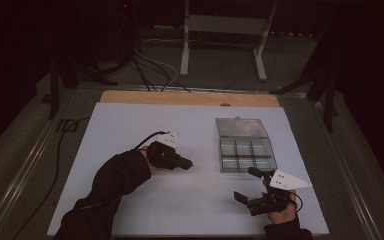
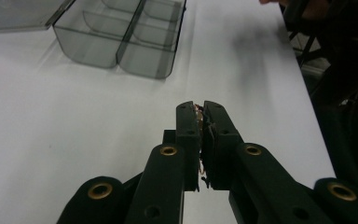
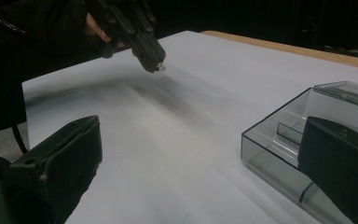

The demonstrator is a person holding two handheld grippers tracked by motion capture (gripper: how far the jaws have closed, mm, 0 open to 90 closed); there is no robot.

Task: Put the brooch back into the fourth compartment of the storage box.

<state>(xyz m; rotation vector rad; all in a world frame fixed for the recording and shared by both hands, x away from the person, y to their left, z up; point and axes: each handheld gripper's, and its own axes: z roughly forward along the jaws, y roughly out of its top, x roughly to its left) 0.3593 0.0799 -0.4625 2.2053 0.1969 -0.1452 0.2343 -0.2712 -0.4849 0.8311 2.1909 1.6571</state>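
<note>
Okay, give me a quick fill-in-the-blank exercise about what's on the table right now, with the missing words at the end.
1. The left gripper has its jaws ____ on a small thing too tiny to identify.
2. The right gripper has its jaws ____, with nothing between them.
3. The lid of the clear compartment box is ____.
4. The box sits on a ____ table.

Missing words: shut; open; open; white

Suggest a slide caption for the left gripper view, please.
Left claw shut on a small thing, aimed toward the open clear compartment box.
</note>
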